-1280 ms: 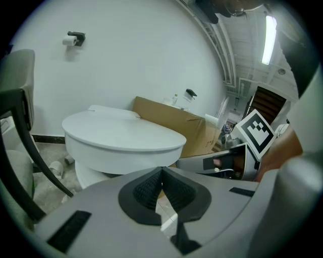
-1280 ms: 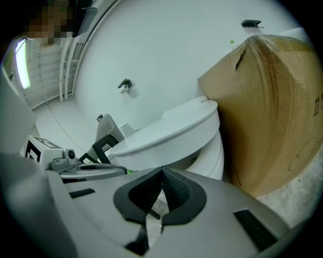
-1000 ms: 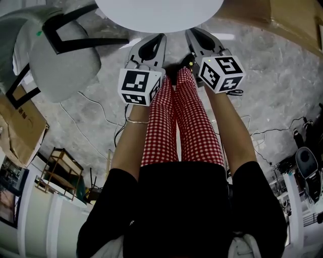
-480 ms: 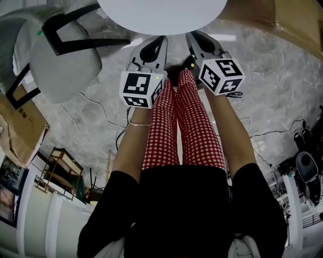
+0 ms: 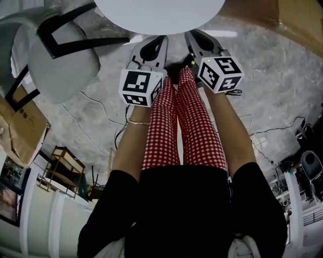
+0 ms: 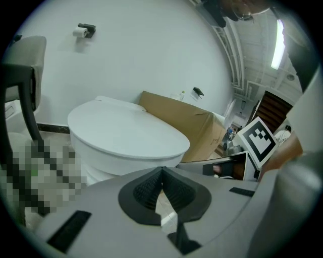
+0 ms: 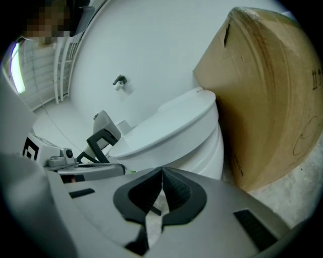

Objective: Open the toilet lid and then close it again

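The white toilet stands at the top of the head view with its lid down flat on the bowl. My left gripper and right gripper hang side by side just short of the bowl's front edge, above the person's knees, both shut and empty. In the left gripper view the shut jaws point at the bowl's front. In the right gripper view the jaws are shut too, with the lid beyond them and untouched.
A grey chair stands left of the toilet and a big cardboard box right of it. Cables trail over the concrete floor. Flat cardboard and a small rack are at the left. A paper holder hangs on the wall.
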{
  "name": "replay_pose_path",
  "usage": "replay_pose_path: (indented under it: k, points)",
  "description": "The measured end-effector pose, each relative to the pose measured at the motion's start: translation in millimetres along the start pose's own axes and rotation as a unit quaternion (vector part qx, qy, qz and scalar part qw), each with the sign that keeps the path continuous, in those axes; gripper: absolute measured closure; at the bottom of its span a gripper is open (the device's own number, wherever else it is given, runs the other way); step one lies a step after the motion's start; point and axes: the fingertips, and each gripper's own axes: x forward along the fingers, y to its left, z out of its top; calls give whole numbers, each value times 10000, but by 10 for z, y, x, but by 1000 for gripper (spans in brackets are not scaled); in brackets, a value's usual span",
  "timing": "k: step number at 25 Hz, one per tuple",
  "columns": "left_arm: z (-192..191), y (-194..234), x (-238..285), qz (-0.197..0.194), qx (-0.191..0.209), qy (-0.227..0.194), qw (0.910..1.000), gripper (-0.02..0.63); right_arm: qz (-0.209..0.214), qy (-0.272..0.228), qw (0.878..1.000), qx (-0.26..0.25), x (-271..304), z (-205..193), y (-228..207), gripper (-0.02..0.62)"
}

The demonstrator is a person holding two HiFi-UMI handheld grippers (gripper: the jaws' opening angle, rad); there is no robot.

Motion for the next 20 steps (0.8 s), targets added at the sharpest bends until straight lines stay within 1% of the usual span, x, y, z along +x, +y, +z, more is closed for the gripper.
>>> replay_pose_path:
  k: [2, 6, 20]
  points:
    - [-13, -14, 31, -45, 14, 12, 10000, 601, 10, 7, 10000, 33, 20, -20, -23, 574]
    - [-66, -6, 67, -54, -134, 34, 9999, 601, 23, 48, 10000, 60, 51, -71, -61, 574]
    - [-221, 87, 162, -51, -265, 242, 9993, 601, -45, 233, 9996, 173, 175, -207, -158, 574]
